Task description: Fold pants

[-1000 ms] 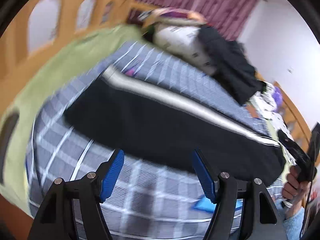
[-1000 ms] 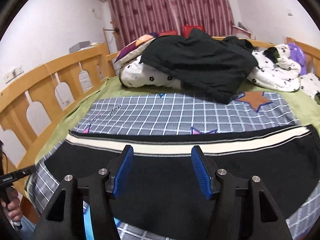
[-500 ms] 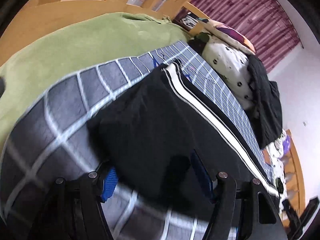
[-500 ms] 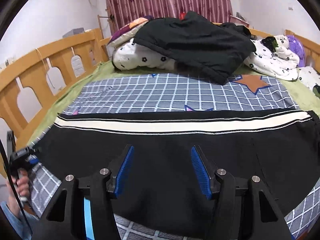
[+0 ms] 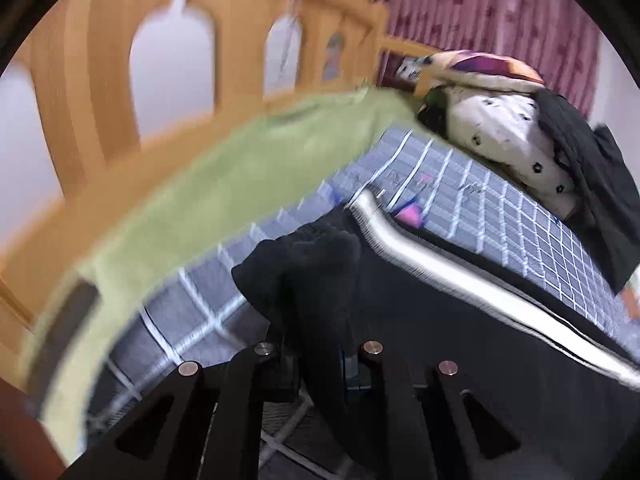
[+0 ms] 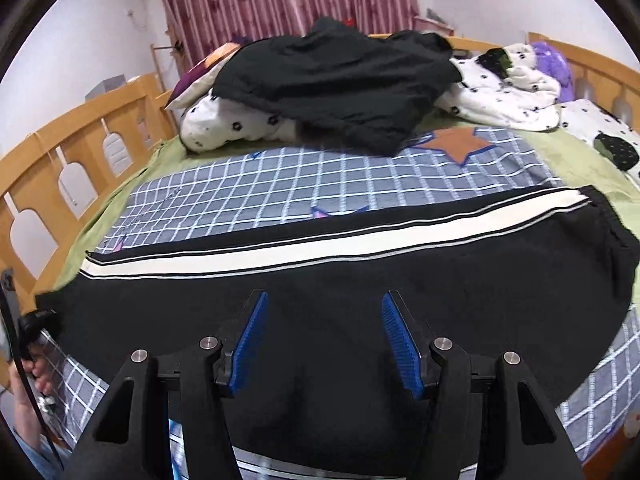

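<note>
Pants: black fabric trousers with a white side stripe point(image 6: 340, 248), spread flat on grey checked bedsheet point(image 6: 320, 184).
Left gripper point(image 5: 320, 368): angled downward, just closed, clamped on bunched pant cuff.
Right gripper point(image 6: 324, 340): angled down over pants, jaws apart.

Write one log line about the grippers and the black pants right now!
left gripper: just closed, shut on pants leg end | right gripper: open above pants | pants: flat across checked blanket

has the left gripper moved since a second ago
Yes. The left gripper went from hovering open over the pants to their cuff end near the wooden rail; its jaws have just closed on bunched black fabric.
</note>
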